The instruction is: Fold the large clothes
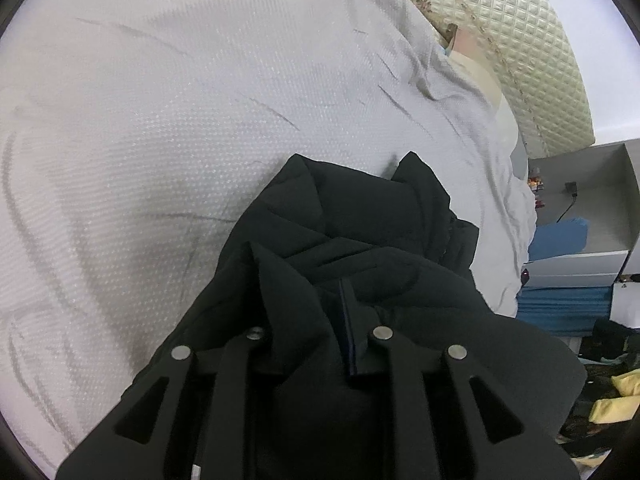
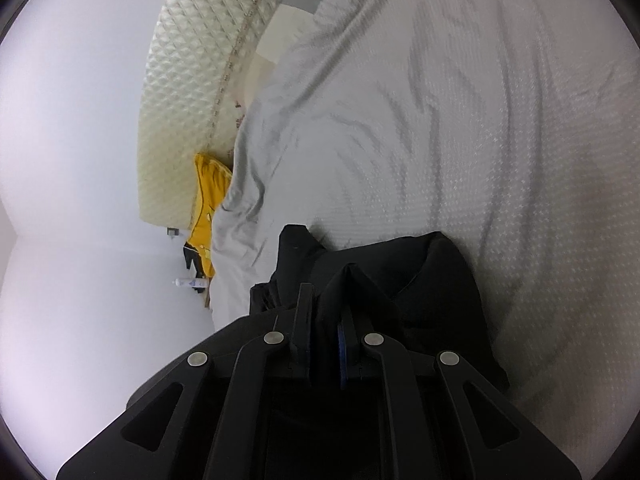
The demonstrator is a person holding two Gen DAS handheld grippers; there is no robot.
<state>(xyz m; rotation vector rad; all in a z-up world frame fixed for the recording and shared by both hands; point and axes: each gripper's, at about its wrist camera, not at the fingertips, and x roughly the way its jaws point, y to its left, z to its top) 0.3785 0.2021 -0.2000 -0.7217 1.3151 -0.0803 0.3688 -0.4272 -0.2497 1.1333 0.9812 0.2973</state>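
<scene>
The left tongs (image 1: 316,320) stand narrowly apart with a fold of the black coat (image 1: 360,240) draped between and over their tips; one finger (image 1: 348,320) shows its blue-edged pad against the cloth, the other is buried under the fabric, so whether the pads press on the coat cannot be told. Just beyond these tongs the coat lies bunched in puffy folds on the bed, on a pale grey textured bedspread (image 1: 180,120) that fills everything ahead and to the left. Past the coat to the right, the bedspread's edge falls away; a quilted cream headboard (image 1: 520,40) stands further off, and a grey shelf (image 1: 592,200) with a blue cloth (image 1: 560,236) sits beside the bed.

The right tongs (image 2: 326,316) are nearly closed, pinching a ridge of the same black coat (image 2: 432,276) between their fingers (image 2: 305,312). The coat heaps just ahead and to the right of them on the bedspread (image 2: 500,120). Left of these tongs a yellow cloth (image 2: 208,200) sits wedged between bedspread and headboard (image 2: 180,80).
</scene>
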